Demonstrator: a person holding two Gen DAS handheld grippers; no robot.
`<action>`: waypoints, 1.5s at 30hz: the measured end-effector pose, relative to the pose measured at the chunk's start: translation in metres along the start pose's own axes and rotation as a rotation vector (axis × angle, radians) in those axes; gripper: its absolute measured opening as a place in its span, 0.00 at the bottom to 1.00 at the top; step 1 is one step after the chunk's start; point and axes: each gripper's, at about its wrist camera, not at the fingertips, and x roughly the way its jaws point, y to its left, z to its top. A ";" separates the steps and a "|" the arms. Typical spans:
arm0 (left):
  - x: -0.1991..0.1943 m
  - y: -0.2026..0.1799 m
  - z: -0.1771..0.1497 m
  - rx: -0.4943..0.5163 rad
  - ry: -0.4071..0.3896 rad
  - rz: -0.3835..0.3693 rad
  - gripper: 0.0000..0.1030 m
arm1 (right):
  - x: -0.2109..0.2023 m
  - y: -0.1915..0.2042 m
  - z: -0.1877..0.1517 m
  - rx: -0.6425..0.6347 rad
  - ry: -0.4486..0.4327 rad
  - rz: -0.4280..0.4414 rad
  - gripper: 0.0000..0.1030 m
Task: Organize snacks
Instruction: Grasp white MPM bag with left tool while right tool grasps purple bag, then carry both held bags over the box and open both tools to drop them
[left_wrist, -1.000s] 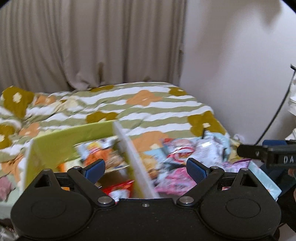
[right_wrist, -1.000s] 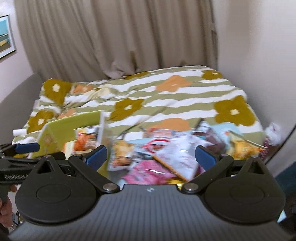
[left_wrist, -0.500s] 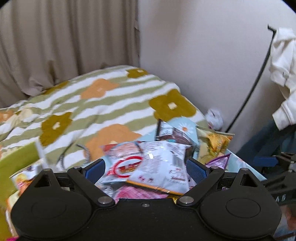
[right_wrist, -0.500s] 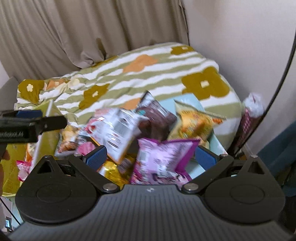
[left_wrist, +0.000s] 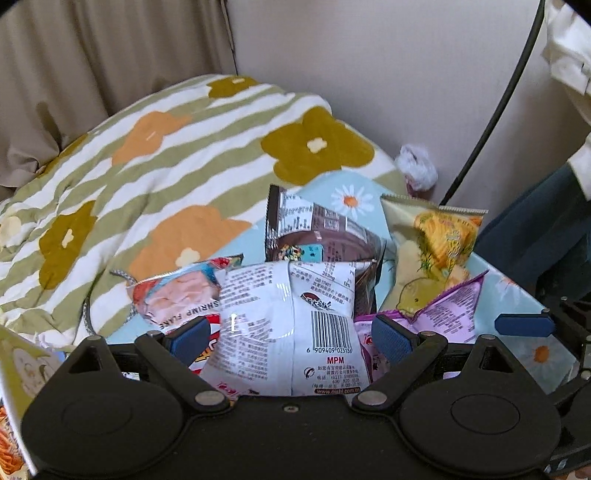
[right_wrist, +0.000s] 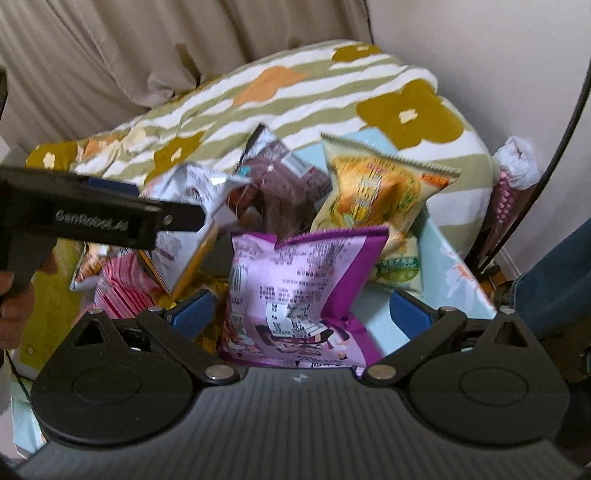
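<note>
Nearest in the left wrist view, the left gripper (left_wrist: 291, 336) has its jaws spread wide, with a white snack bag (left_wrist: 288, 325) lying barcode side up between the blue pads; neither pad appears to press on it. The bag's lower edge is hidden behind the gripper body. Beside it lies a shrimp-flavoured packet (left_wrist: 177, 299), partly covered by the white bag.

In the right wrist view, the right gripper (right_wrist: 301, 314) is also spread, above a purple snack bag (right_wrist: 299, 280) whose bottom is cut off by the gripper; its print is too blurred to read.

Farther back in the heap are a brown packet (left_wrist: 317, 236) and a yellow noodle-print bag (left_wrist: 432, 243), overlapping on a pale blue daisy-print cloth (left_wrist: 347, 199). At the left edge, a green box (right_wrist: 51, 295) is only partly seen.

Beyond lies a striped flower-print quilt (left_wrist: 166, 155), then beige curtains (left_wrist: 92, 55) and a plain wall (left_wrist: 369, 66).
</note>
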 end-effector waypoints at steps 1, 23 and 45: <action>0.004 -0.001 0.001 0.004 0.009 0.003 0.93 | 0.004 0.000 0.000 -0.001 0.009 0.008 1.00; 0.004 -0.013 -0.017 -0.009 0.056 0.037 0.72 | 0.036 -0.004 -0.001 -0.030 0.072 0.044 1.00; -0.049 -0.008 -0.043 -0.161 -0.051 0.129 0.72 | 0.019 0.005 -0.004 -0.202 0.052 0.044 0.84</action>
